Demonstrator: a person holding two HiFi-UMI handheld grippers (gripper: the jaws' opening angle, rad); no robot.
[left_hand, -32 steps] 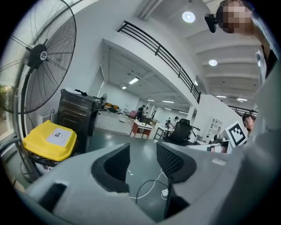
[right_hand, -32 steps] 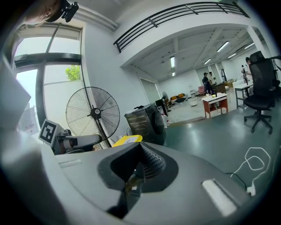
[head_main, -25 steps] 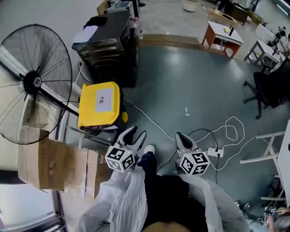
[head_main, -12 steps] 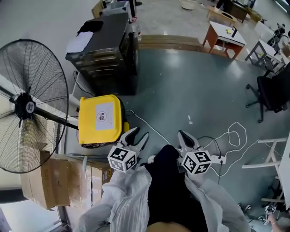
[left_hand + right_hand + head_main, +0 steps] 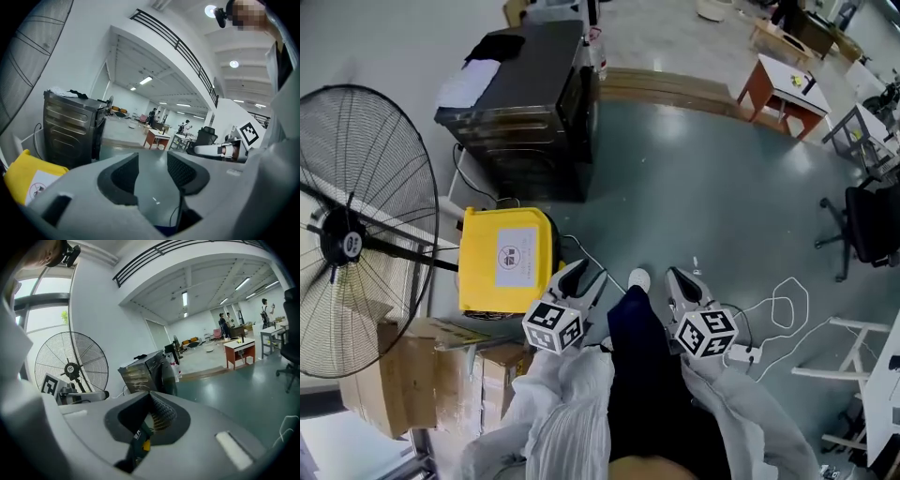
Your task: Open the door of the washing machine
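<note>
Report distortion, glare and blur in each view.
Head view: evenly lit and sharp, with a soft sheen on the floor and lines bowing toward the edges. Left gripper view: strong fisheye, dark corners, ceiling lights blown out, left gripper soft up close. Right gripper view: same fisheye; window glares; right gripper also soft.

A dark metallic washing machine [image 5: 525,122], a yellow box [image 5: 506,258], a blue-grey floor [image 5: 712,187].

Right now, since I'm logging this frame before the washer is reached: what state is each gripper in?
Left gripper: open, nothing between its jaws.
Right gripper: shut, holding nothing.
</note>
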